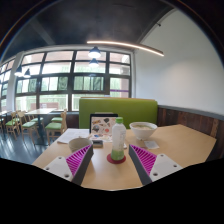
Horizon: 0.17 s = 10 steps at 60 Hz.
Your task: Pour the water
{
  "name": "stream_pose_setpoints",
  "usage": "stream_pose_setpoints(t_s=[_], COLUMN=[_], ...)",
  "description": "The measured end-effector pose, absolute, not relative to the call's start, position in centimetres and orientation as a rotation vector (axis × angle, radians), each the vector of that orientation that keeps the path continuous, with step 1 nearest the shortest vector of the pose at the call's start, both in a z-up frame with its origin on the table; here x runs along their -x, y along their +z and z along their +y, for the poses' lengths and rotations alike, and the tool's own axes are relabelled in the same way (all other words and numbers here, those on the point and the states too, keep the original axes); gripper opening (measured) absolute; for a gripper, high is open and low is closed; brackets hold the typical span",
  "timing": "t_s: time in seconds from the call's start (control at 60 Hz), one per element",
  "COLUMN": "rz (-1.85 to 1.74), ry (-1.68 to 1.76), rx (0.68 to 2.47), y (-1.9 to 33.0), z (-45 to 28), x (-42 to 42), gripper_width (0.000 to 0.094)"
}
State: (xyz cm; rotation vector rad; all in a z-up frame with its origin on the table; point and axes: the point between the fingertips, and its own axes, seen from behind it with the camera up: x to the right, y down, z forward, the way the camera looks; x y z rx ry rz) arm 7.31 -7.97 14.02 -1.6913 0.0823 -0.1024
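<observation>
A clear plastic bottle with a white cap and a green lower part stands upright on a red coaster on the wooden table. A white bowl stands behind it to the right. My gripper is open, with its magenta pads wide apart. The bottle stands just ahead of the fingertips, midway between them, with clear gaps at both sides. Nothing is held.
A laptop or tablet stands behind the bottle to the left. A pink sheet lies at the table's left. A green bench back is behind the table, with chairs and large windows beyond.
</observation>
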Motion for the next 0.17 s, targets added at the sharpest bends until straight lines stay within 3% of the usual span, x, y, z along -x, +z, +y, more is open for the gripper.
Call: stream_pose_setpoints(t_s=[0.167], rz=[0.072], ry=[-0.044], rx=[1.678], y=[14.4], z=[-13.8], x=[-5.0], gripper_width=[0.0822])
